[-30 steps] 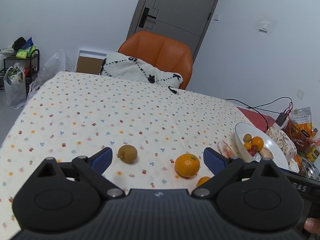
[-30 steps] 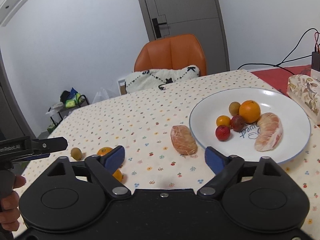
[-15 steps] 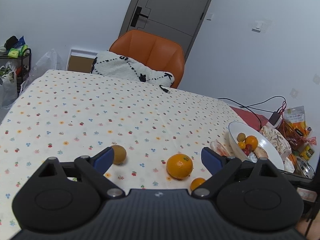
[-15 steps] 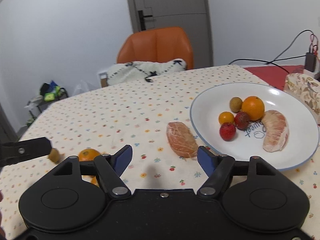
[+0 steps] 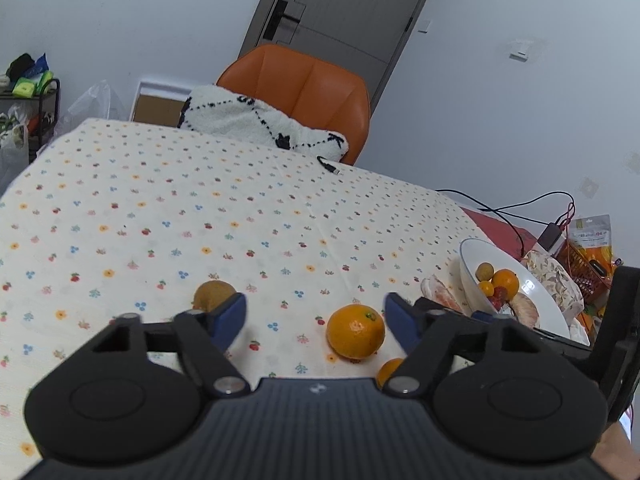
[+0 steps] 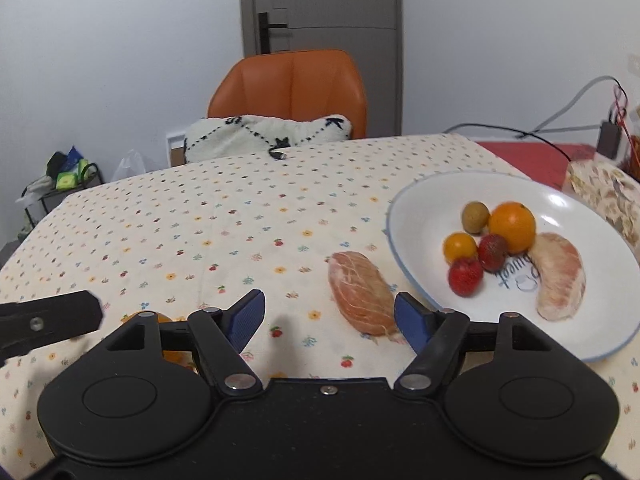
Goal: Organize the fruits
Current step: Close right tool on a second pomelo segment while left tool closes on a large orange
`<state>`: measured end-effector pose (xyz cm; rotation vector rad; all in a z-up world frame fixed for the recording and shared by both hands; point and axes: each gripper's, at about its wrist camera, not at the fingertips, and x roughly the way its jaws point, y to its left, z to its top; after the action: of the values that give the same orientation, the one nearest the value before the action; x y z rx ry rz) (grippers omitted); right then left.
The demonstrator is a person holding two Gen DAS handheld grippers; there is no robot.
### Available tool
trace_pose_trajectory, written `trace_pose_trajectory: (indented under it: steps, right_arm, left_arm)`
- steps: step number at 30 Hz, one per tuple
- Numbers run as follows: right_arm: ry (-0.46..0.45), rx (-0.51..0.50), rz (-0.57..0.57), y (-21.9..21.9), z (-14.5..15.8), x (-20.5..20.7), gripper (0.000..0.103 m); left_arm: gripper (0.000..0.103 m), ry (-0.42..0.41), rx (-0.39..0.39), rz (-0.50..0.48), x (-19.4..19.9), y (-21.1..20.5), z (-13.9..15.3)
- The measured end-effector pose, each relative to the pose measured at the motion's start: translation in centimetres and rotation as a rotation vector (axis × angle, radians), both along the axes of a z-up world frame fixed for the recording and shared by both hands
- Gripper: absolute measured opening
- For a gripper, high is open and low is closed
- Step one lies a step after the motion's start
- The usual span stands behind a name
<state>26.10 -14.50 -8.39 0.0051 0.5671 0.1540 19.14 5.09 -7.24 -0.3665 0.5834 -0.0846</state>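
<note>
Both grippers narrowed and dropped closer. I've got left gripper (image 5: 314, 316) half-open, empty, mandarin (image 5: 355, 332) nearer its right finger; right gripper (image 6: 329, 318) likewise around pomelo segment (image 6: 362, 298) beside plate (image 6: 420, 276). Centre first, close gently.

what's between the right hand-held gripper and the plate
In the right wrist view, a peeled pomelo segment lies on the tablecloth between the open right hand-held gripper and the plate, just left of its rim.
</note>
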Motion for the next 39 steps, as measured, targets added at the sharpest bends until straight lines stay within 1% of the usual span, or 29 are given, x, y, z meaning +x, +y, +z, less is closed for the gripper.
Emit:
trace_pose_trajectory:
  steps: [3, 6, 8, 10, 12, 14, 16, 19, 21, 23, 27, 30, 32, 39]
  right_arm:
    - [-0.004, -0.004, 0.015, -0.1, 0.1, 0.0, 0.065]
    - [0.011, 0.051, 0.054, -0.6, 0.3, 0.0, 0.059]
    - [0.016, 0.068, 0.088, -0.6, 0.4, -0.1, 0.048]
    - [0.023, 0.087, 0.124, -0.6, 0.5, -0.1, 0.044]
    - [0.015, 0.061, 0.100, -0.3, 0.5, -0.2, 0.044]
    - [0.017, 0.030, 0.075, -0.2, 0.5, -0.2, 0.047]
    - [0.020, 0.016, 0.057, -0.1, 0.3, -0.2, 0.048]
    - [0.041, 0.013, 0.018, -0.2, -0.1, 0.2, 0.048]
    - [0.045, -0.009, -0.011, 0.0, -0.3, 0.5, 0.047]
    - [0.039, -0.032, -0.021, 0.5, -0.5, 0.7, 0.050]
    - [0.049, -0.047, -0.019, 1.2, -0.6, 1.4, 0.051]
    - [0.045, -0.044, -0.013, 1.1, -0.6, 1.5, 0.047]
    - [0.042, -0.036, -0.022, 0.7, -0.6, 1.5, 0.032]
    - [0.044, -0.017, 0.028, -0.1, -0.5, 1.4, 0.031]
  left_arm:
    - [0.066, 0.008, 0.000, 0.003, 0.2, 0.1, -0.3]
    - [0.066, 0.014, -0.002, 0.012, 0.4, 0.2, -0.4]
    - [0.066, 0.015, -0.003, 0.014, 0.4, 0.3, -0.5]
    - [0.066, 0.018, -0.001, 0.010, 0.6, 0.2, -0.5]
    - [0.066, 0.019, 0.001, 0.006, 0.6, 0.1, -0.5]
    - [0.066, 0.020, 0.009, 0.001, 0.8, -0.2, -0.6]
    - [0.062, 0.023, 0.011, -0.005, 0.9, -0.3, -0.6]
    - [0.060, 0.025, 0.006, -0.007, 1.1, -0.3, -0.7]
    - [0.060, 0.021, 0.001, -0.007, 1.1, -0.2, -0.6]
    - [0.060, 0.016, -0.006, -0.010, 1.1, -0.1, -0.6]
    - [0.060, 0.014, -0.008, -0.021, 1.1, -0.1, -0.6]
    - [0.060, 0.017, -0.010, -0.018, 1.1, 0.0, -0.8]
    - [0.060, 0.023, -0.012, -0.011, 1.2, 0.2, -1.0]
    - [0.060, 0.025, -0.012, -0.020, 1.2, -0.1, -0.9]
